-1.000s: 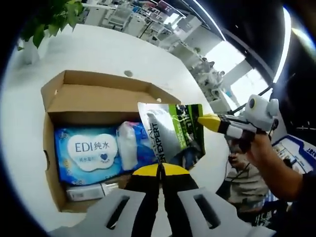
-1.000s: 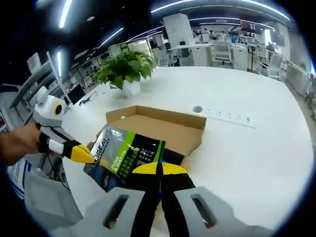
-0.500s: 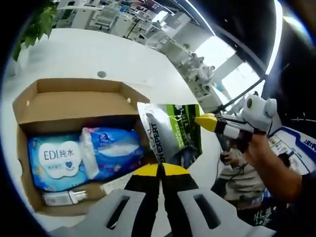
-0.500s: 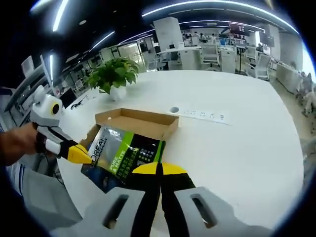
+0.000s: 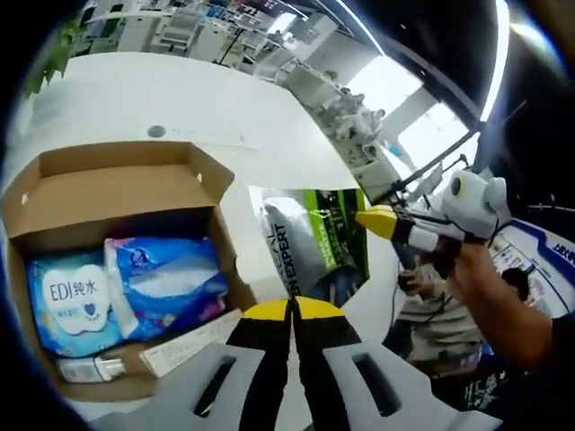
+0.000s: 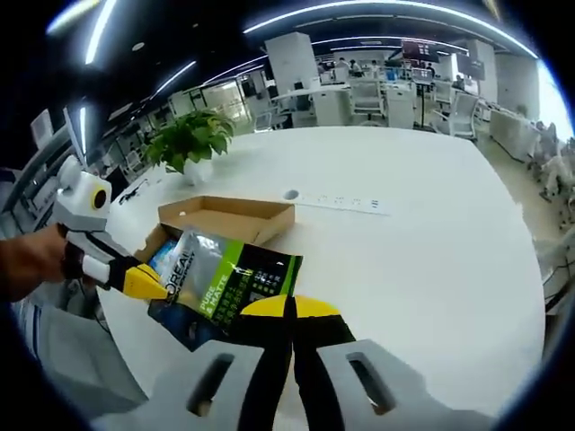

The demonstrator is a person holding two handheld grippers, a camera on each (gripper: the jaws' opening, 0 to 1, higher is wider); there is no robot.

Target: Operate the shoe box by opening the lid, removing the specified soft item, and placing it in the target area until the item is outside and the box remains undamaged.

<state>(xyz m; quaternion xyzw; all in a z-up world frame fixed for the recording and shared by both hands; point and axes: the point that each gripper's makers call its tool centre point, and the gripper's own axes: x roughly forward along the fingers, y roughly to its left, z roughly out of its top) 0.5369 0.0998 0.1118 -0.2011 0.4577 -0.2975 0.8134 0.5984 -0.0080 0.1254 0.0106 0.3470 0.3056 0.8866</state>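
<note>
Left tool (image 5: 289, 310) closed, yellow tips pinched on the lower edge of a silver, green and black pouch (image 5: 313, 244) lettered "EXPERT". Right tool (image 6: 289, 310) closed as well, clamped on an edge of the same pouch (image 6: 229, 280), here showing "OREAL" lettering on the silver part. Pouch held up in the air between the two tools, out of the shoe box and just beside it, above the white tabletop (image 6: 413, 233).

In the left gripper view: right tool (image 5: 386, 221) entering from the right, yellow tip touching the pouch's right edge, a person's hand (image 5: 467, 260) behind its white body. Cardboard shoe box (image 5: 108, 180) open at the left, lid flap standing up at the far side. Inside, lying flat: a blue wet-wipes pack (image 5: 70, 301) marked "EDI", touching a second blue soft pack (image 5: 166, 285) to its right; a small white tube (image 5: 90, 368) along the near wall; a pale slip of paper or card (image 5: 193, 343) beside it. No tear or crush visible on the box. Another person (image 5: 436, 314) seated low at the right, beyond the tabletop's edge.

In the right gripper view: left tool (image 6: 144, 281) entering from the left, yellow tip on the pouch's left edge, a hand (image 6: 31, 265) gripping it. Shoe box (image 6: 225, 218) behind the pouch, open, resting on the tabletop. Potted green plant (image 6: 189, 144) further back at the left. Power-socket strip (image 6: 337, 202) set in the tabletop beyond the box. Office desks and chairs (image 6: 395, 94) in the far background.
</note>
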